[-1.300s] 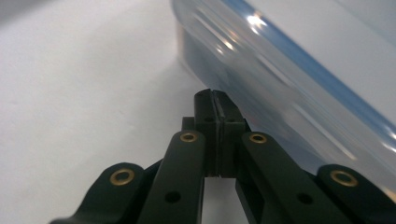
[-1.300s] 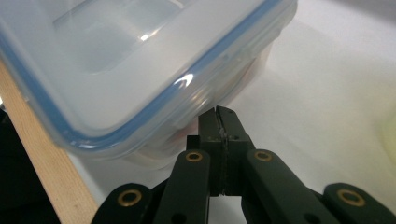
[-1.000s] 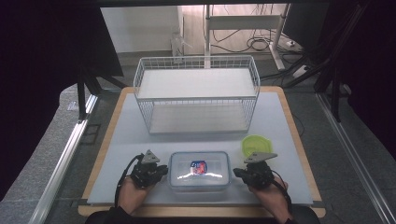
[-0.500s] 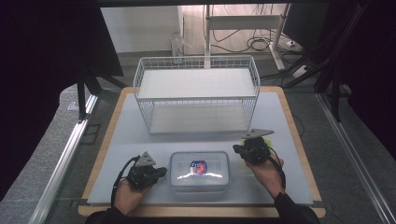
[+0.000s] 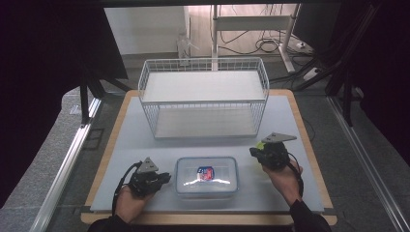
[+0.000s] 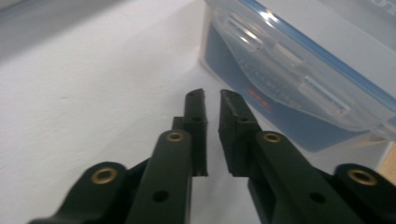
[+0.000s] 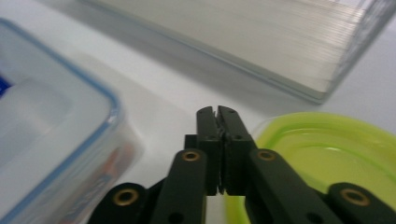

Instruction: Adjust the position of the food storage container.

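A clear lidded container (image 5: 206, 175) with a blue seal and a red-and-blue item inside lies near the table's front. My left gripper (image 5: 167, 177) rests just left of it, pointing at its side. In the left gripper view its jaws (image 6: 211, 93) stand a narrow gap apart with nothing between them, having just been opening; the container (image 6: 299, 79) is close ahead on the right. My right gripper (image 5: 254, 152) hovers right of the container, over a yellow-green dish (image 5: 261, 144). In the right gripper view its jaws (image 7: 216, 110) are together, empty, beside the dish (image 7: 327, 154).
A white two-tier wire basket shelf (image 5: 203, 96) stands at the back of the grey mat (image 5: 145, 140), its lower edge (image 7: 261, 51) ahead of the right gripper. Wooden table edges frame the mat. Cables and dark frame posts lie beyond the table.
My right hand has moved away from the front edge toward the wire shelf and risen a little, covering most of the yellow-green dish. The left hand has stayed put.
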`<state>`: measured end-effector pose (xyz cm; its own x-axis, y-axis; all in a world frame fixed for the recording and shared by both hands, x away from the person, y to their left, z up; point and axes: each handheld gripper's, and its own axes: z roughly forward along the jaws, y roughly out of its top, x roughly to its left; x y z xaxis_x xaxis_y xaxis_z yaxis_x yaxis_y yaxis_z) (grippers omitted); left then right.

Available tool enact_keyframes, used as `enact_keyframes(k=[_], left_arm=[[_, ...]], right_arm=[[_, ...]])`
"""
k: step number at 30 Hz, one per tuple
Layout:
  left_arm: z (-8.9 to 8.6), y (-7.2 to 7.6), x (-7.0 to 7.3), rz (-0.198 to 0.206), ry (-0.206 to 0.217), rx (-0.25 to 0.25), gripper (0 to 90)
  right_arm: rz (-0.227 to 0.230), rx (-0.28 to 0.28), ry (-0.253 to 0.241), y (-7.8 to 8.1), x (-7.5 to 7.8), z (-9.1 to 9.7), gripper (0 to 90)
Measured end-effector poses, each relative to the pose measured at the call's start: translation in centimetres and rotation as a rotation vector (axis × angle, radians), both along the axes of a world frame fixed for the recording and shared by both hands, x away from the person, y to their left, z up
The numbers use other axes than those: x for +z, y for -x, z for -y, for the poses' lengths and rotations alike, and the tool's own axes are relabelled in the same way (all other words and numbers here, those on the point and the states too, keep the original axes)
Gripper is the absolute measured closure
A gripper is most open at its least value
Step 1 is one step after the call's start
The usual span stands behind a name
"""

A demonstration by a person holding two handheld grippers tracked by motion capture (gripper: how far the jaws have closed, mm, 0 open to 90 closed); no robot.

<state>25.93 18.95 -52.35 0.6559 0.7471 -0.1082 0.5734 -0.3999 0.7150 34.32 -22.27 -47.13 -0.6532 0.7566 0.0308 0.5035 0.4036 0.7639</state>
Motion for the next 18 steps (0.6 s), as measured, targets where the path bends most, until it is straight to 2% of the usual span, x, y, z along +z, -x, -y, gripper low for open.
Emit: enact_keyframes(k=[3,7,10,13,15,18], left_arm=[[-0.5,0.3,0.3,0.031,-0.012,0.022,66.9],[-1.1,0.5,0.4,0.053,0.006,0.039,43.2],[-1.5,0.5,0.3,0.058,0.017,0.047,29.6],[-1.6,0.4,0.3,0.059,0.028,0.043,23.7],[-1.6,0.5,0.3,0.060,0.020,0.035,15.8],[-1.4,0.5,0.3,0.070,0.020,0.023,11.1]], right_arm=[[0.010,0.037,0.009,0.8,0.0,-0.4,80.0],[0.025,0.061,-0.003,1.9,0.0,-0.5,60.2],[0.026,0.077,-0.012,2.7,0.1,-0.3,46.5],[0.019,0.082,-0.016,3.3,-0.1,0.0,38.4],[0.014,0.092,-0.022,3.6,-0.2,0.2,33.5],[0.007,0.112,-0.041,3.9,-0.3,0.3,25.1]])
